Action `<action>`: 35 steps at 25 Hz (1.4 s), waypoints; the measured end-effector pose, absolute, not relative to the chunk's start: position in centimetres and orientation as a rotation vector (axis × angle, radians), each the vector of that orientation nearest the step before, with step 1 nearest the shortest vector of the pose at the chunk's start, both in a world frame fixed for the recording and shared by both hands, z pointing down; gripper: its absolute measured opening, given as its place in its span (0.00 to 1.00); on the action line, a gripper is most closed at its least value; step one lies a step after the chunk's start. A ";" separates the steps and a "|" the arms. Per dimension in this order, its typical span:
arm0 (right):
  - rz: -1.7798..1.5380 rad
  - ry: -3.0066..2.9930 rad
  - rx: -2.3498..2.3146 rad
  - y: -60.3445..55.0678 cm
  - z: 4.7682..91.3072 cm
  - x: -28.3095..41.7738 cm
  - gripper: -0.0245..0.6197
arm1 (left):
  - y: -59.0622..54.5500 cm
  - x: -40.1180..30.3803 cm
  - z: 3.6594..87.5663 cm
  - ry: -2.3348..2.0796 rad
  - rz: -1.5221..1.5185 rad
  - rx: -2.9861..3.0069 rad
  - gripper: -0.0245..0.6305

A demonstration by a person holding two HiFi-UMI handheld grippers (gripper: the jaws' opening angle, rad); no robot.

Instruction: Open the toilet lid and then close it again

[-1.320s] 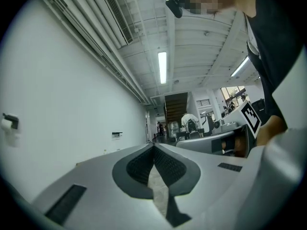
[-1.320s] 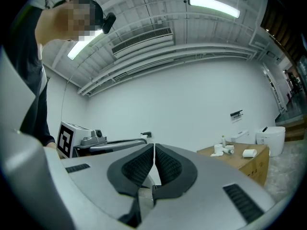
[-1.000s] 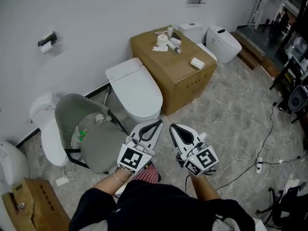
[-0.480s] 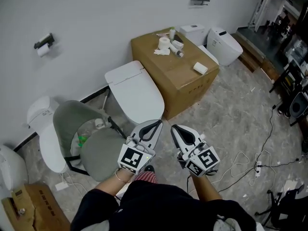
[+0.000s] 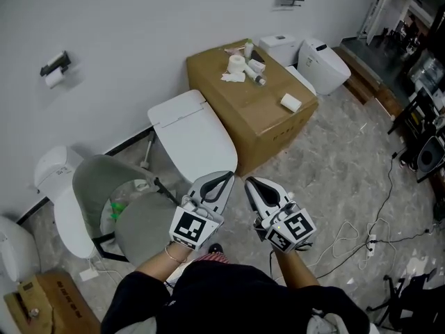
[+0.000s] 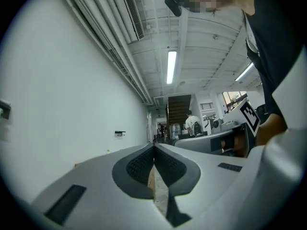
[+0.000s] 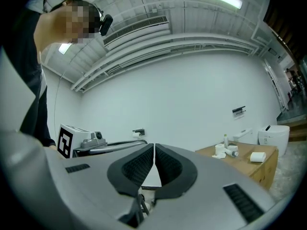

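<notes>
View is creeping slightly closer to the toilet while left gripper (image 5: pixel 217 184) and right gripper (image 5: pixel 255 186) are staying pinched together on nothing near the front of the toilet lid (image 5: pixel 193 136), which is lying down untouched so opening probably isn't starting yet, with marbled floor (image 5: pixel 334 172) underneath, cardboard box (image 5: pixel 259 113) sitting beside and white wall (image 5: pixel 139 26) behind.

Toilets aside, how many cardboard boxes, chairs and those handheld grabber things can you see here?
Boxes: 2, big box, small box
Chair: 1
Grippers: 2, left gripper, right gripper
Total: 5
</notes>
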State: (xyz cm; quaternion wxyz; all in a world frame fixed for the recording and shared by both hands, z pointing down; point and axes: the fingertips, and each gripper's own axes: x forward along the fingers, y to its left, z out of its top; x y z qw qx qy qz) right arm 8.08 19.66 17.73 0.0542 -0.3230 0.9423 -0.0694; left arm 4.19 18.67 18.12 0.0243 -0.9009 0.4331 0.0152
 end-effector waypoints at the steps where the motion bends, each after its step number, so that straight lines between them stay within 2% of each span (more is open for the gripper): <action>1: -0.216 2.861 -0.978 19.3 17.8 7.9 0.07 | 18.4 4.0 18.1 1.340 0.042 -2.783 0.04; 19: -0.265 2.875 -0.935 15.0 19.0 6.8 0.07 | 14.2 2.4 18.7 1.386 0.006 -2.752 0.04; 35: -0.288 2.963 -0.651 6.9 19.3 8.2 0.07 | 7.7 2.6 19.2 1.696 -0.059 -2.599 0.04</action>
